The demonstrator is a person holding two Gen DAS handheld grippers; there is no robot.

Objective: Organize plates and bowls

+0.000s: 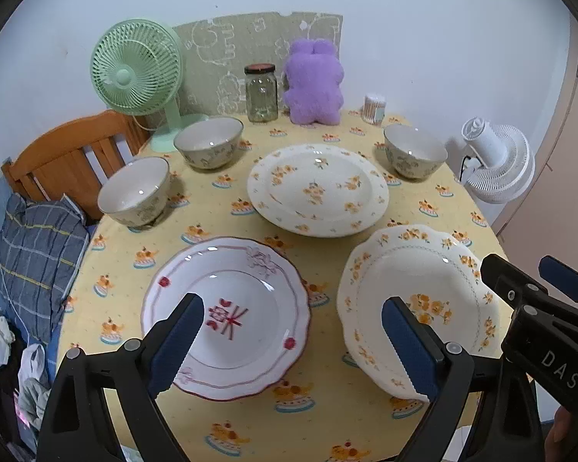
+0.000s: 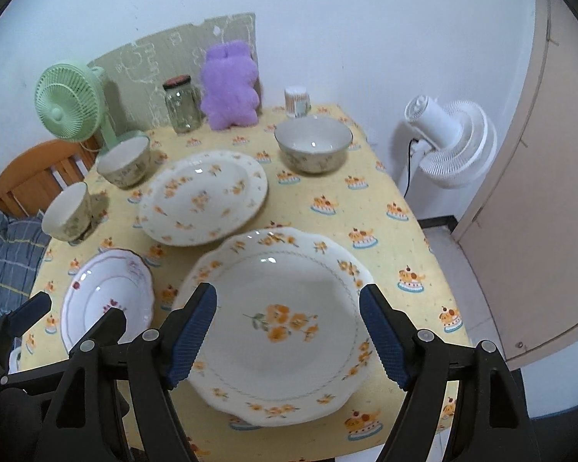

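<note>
A yellow-clothed worktop [image 1: 219, 415] stands against a white wall. On it: 3 plates [image 1: 318, 190] and 3 bowls [image 1: 208, 146], all apart. Behind them stand a fan [image 1: 135, 67], jar [image 1: 261, 92] and plush [image 1: 313, 81]. Both hand-held grippers, left [image 1: 293, 342] and right [image 2: 289, 337], hover spread and empty, hiding the near plate rims.

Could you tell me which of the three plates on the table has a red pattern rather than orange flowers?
It is the plate with the red rim line and red motif, nearest the left gripper. The other two plates carry orange flowers.
</note>
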